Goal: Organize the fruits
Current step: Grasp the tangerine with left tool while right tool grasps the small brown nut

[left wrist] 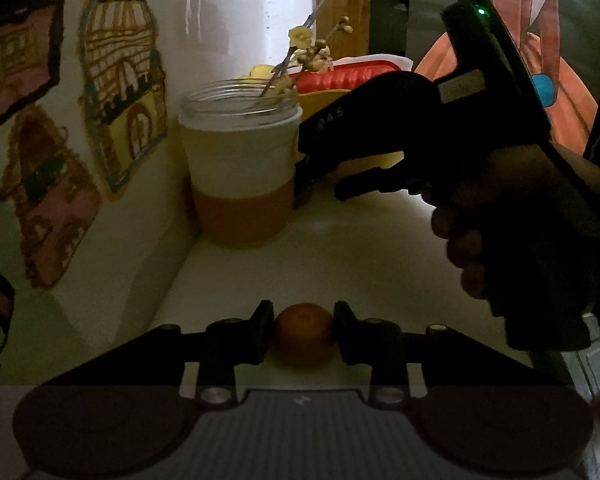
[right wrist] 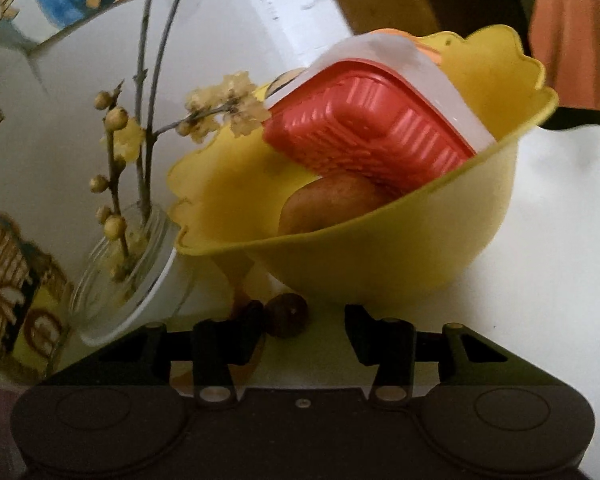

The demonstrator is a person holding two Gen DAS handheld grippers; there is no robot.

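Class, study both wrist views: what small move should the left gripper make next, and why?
Probably lift and carry the orange fruit toward the yellow bowl. The left gripper already pinches it on the table, while the right gripper waits open beside the bowl.

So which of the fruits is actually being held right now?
The small orange, between the left gripper jaws. The larger fruit lies loose in the yellow bowl.

Running dim and murky in the left wrist view, with backlight glowing behind the jar (left wrist: pixel 240 160) and turning the right gripper (left wrist: pixel 320 184) and hand (left wrist: pixel 540 240) into silhouettes. Showing brighter, warmer colour in the right wrist view, yet smearing the flower branch (right wrist: pixel 148 128) and jar with motion blur. Bending and darkening toward the fisheye corners.
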